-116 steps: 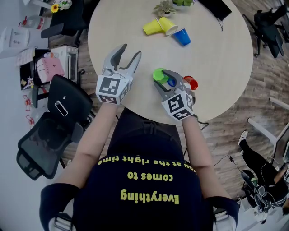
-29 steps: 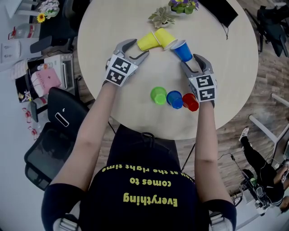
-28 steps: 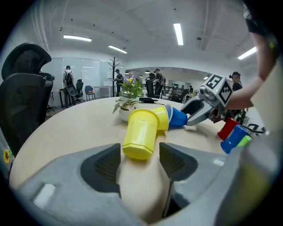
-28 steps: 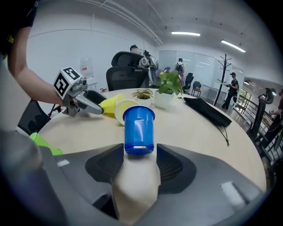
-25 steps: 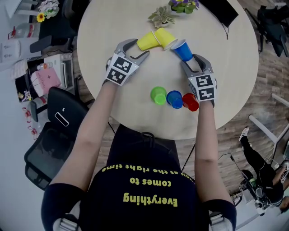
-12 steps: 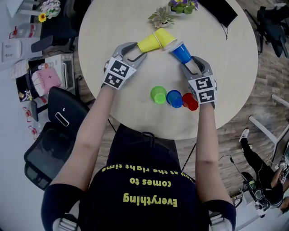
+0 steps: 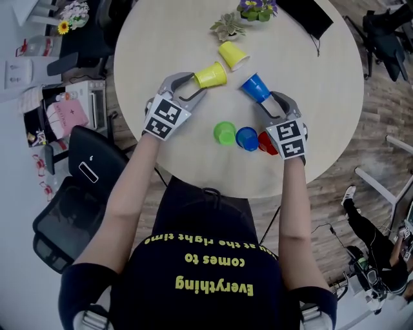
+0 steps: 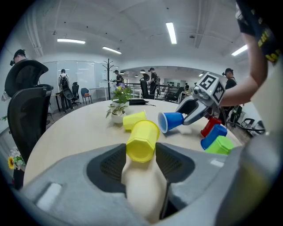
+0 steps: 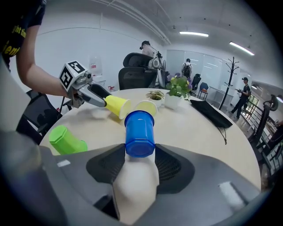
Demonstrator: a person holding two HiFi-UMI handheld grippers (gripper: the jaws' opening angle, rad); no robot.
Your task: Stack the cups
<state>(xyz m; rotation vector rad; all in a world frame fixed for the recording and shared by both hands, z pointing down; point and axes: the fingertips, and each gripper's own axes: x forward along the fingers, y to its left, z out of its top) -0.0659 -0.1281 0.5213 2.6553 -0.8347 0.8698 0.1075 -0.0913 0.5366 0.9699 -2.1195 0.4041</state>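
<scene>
My left gripper [image 7: 199, 84] is shut on a yellow cup [image 7: 210, 75], which lies on its side between the jaws [image 8: 142, 140]; these jaws have just been closing on it. In the same way my right gripper [image 7: 266, 100] is shut on a blue cup [image 7: 256, 87], held by its base [image 9: 139, 133]. Both held cups are slightly above the table. A second yellow cup [image 7: 233, 55] lies on its side farther back. Nearer me, a green cup [image 7: 224, 133], a blue cup [image 7: 246, 138] and a red cup [image 7: 264, 142] stand upside down in a row.
The round beige table [image 7: 322, 84] carries a small potted plant [image 7: 227, 26], a flower pot [image 7: 255, 9] and a black flat item [image 7: 311, 14] at its far edge. Black office chairs [image 7: 84, 167] stand to the left of the table. Several people are in the room behind.
The left jaws closed on the yellow cup. Both grippers then drew back toward me and rose, the held yellow cup parting from the other yellow one and the blue cup coming along.
</scene>
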